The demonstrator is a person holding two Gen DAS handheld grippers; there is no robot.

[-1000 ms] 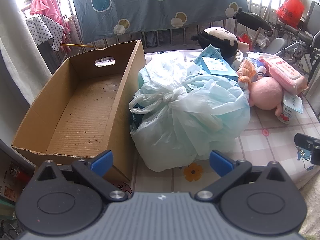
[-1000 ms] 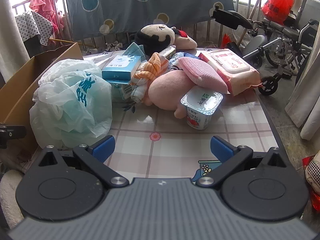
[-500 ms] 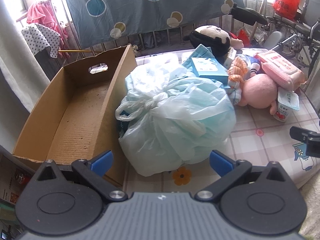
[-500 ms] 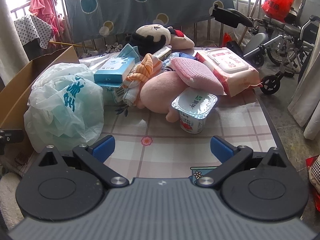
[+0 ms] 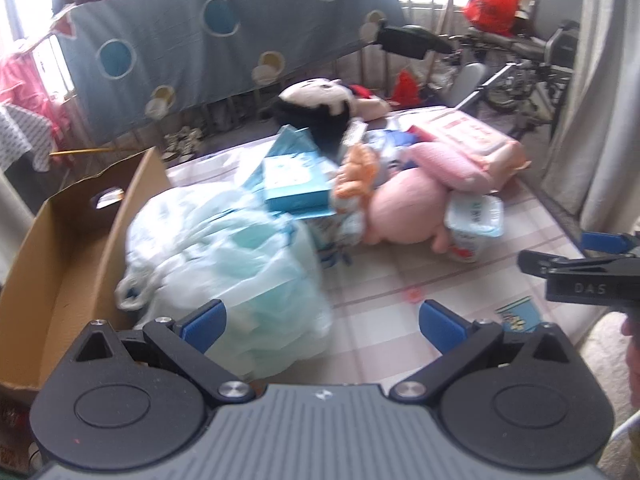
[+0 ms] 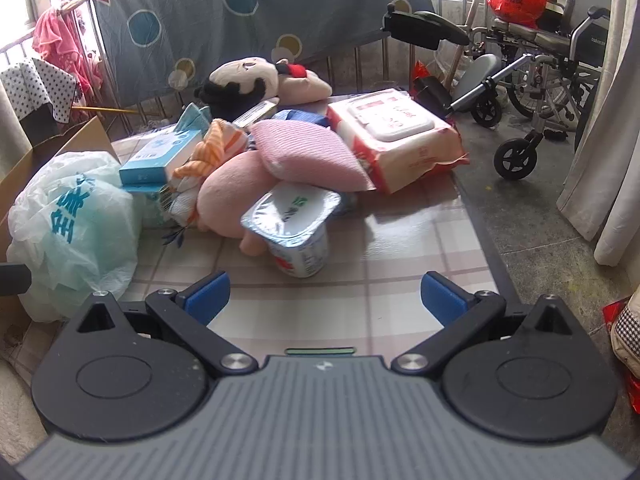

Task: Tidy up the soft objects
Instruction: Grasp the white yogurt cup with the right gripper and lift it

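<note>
A pile of soft things lies on the checked table (image 6: 404,240): a pink plush (image 6: 228,192), a pink pad (image 6: 308,156) on top of it, a black-and-white plush doll (image 6: 240,80), an orange striped cloth (image 6: 212,148) and a knotted pale green plastic bag (image 5: 224,264) (image 6: 72,224). An empty cardboard box (image 5: 68,248) stands left of the bag. My left gripper (image 5: 320,320) is open just before the bag. My right gripper (image 6: 324,294) is open, close in front of a yoghurt cup (image 6: 298,232). Nothing is held.
A wet-wipes pack (image 6: 396,140) and a blue tissue box (image 6: 160,152) lie in the pile. The right gripper's tip (image 5: 580,268) shows at the left view's right edge. A wheelchair (image 6: 536,80), railing and hanging blue sheet (image 6: 248,12) stand behind the table.
The left gripper has swung right, so the box slid to the view's left and the pile came to the centre. The right gripper moved forward toward the yoghurt cup. Both stayed open.
</note>
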